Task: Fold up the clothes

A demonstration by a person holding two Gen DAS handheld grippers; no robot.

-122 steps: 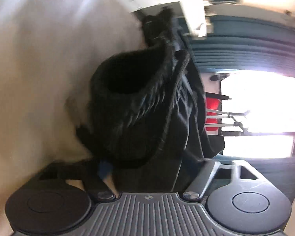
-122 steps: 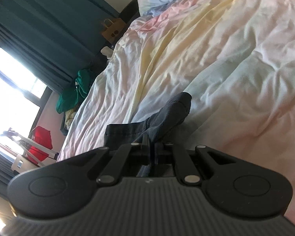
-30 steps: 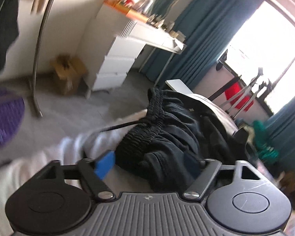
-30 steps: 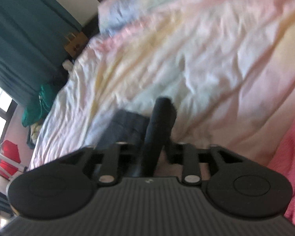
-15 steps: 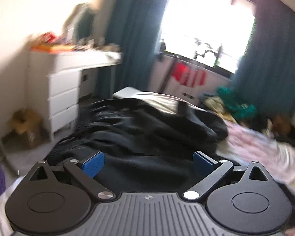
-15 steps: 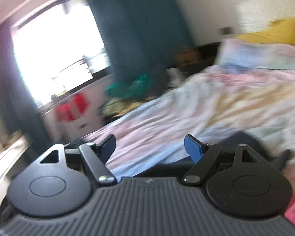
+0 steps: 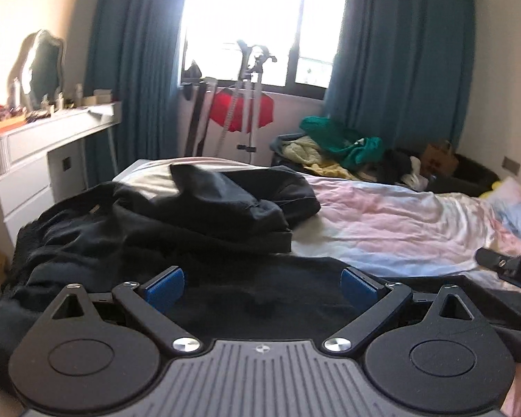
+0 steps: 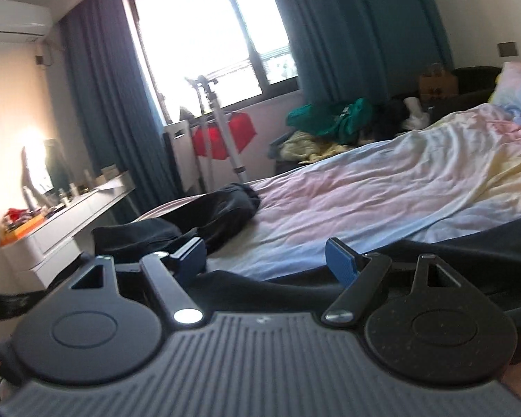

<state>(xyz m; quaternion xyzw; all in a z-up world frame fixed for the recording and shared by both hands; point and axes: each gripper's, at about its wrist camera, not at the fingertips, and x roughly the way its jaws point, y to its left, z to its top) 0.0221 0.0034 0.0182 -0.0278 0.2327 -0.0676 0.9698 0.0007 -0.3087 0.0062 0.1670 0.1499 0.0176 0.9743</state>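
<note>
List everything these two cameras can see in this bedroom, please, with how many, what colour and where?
black clothes: a heap, count unclear, black, on the bed's near end
bed cover: one, pastel pink, blue and yellow, over the bed
curtains: two, teal, either side of the window
window: one, bright, far wall
red garment: one, red, on a rack under the window
clothes pile: several, green and pale yellow, beyond the bed
dresser: one, white, left wall, cluttered top
mirror: one, on the dresser
paper bag: one, brown, far right corner
air conditioner: one, white, high on the wall
left gripper: black, blue pads, open
right gripper: black, blue pads, open
</note>
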